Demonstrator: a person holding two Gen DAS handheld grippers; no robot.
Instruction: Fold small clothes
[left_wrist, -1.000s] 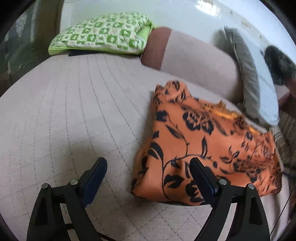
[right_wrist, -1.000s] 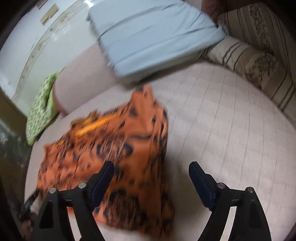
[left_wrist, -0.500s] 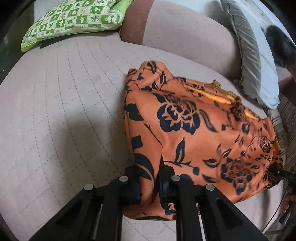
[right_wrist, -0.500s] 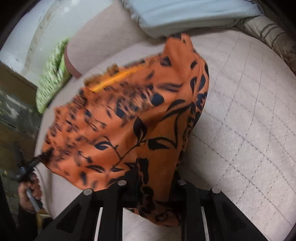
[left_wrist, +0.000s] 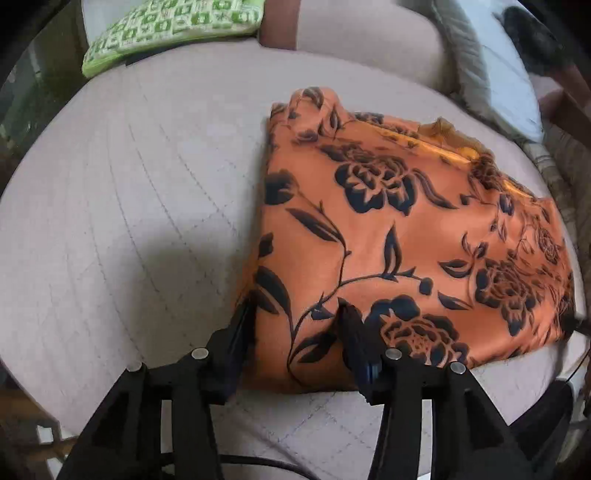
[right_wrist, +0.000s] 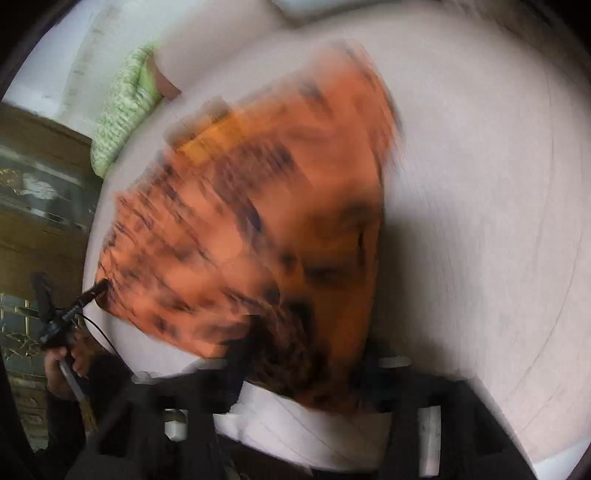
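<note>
Orange floral garment (left_wrist: 399, 236) lies folded on quilted bed (left_wrist: 129, 221).

Left wrist view peers steeply down, close over the folded orange cloth with black flowers (left_wrist: 388, 236). Right wrist view, badly blurred, looks down from its opposite end, sharing the cloth (right_wrist: 258, 221) and the green patterned pillow (left_wrist: 173, 29).
</note>
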